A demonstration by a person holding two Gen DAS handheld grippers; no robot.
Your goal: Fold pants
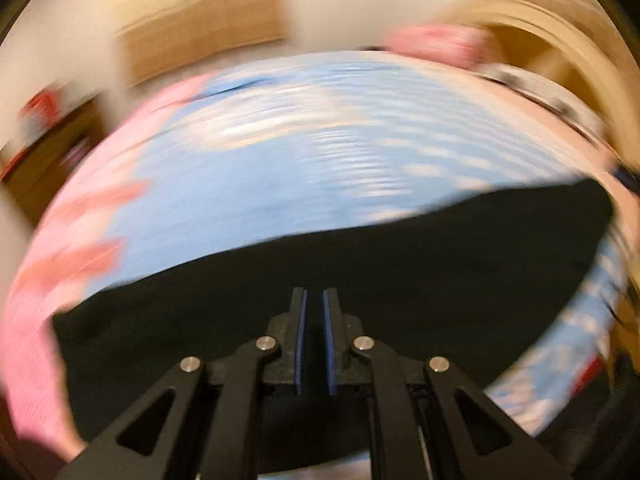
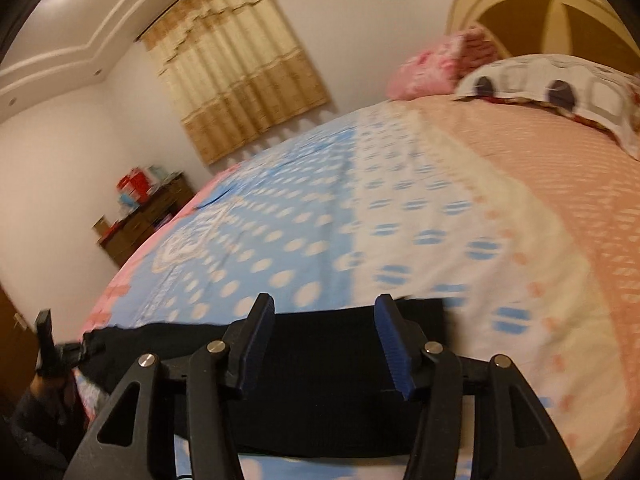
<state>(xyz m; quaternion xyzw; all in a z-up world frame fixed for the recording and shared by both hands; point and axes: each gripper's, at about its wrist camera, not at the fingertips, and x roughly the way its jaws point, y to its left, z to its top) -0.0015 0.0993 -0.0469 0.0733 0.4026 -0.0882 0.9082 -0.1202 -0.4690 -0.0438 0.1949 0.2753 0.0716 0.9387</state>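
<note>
The black pants (image 2: 320,360) lie flat on the bed (image 2: 400,220), close to its near edge, as one long dark strip. Past the pants the bed cover runs far and bare, blue with white dots, then white, then peach, so there is lots of free room there. The far edge of the pants is straight.

The right gripper (image 2: 324,340) sits over the pants with its two fingers spread wide apart, and nothing is between them. The left gripper (image 1: 315,340) is over the pants too. Its fingers are almost together with only a thin gap, and I cannot tell if any cloth is pinched there.

The left view is very smeared, so the bed pattern is hard to read. In the right view, the near side of the pants is hidden behind the gripper.

Beyond the pants, at the head of the bed, are one white patterned pillow (image 2: 560,92) and one pink bundle (image 2: 432,68).
</note>
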